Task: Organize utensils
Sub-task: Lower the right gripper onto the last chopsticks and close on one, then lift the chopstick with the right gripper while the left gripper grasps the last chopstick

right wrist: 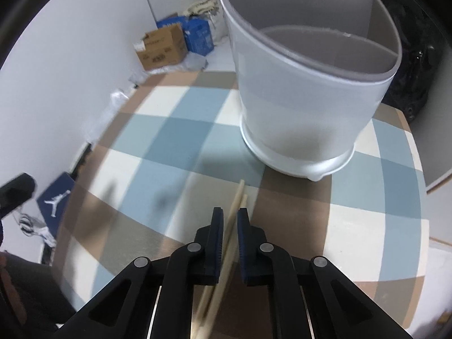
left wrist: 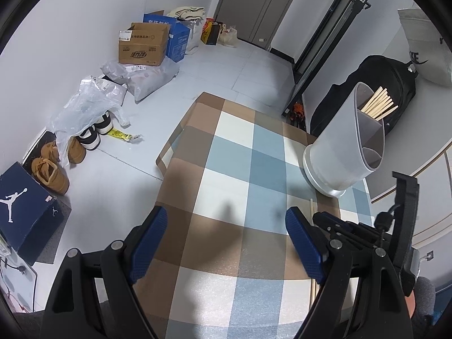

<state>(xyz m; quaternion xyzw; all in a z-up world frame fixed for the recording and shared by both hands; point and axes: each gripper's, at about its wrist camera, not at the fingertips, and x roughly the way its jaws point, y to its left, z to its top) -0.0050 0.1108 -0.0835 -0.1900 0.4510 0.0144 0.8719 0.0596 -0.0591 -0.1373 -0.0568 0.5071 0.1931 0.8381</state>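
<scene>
A grey divided utensil holder (left wrist: 343,144) stands on the checked tablecloth (left wrist: 226,169) at the right, with several wooden chopsticks (left wrist: 380,103) in its far compartment. In the right wrist view the holder (right wrist: 305,84) is close ahead. My right gripper (right wrist: 230,217) is shut on a pair of wooden chopsticks (right wrist: 236,206) just above the cloth, tips pointing at the holder's base. My left gripper (left wrist: 226,226) is open and empty over the table's middle. The right gripper's body (left wrist: 367,231) shows beside my left gripper's right finger, with the chopsticks (left wrist: 312,212) partly hidden under it.
The table's left edge drops to a floor with cardboard boxes (left wrist: 144,45), plastic bags (left wrist: 90,104), shoes (left wrist: 53,166) and a blue shoebox (left wrist: 25,212). A black backpack (left wrist: 375,93) sits behind the holder by the wall.
</scene>
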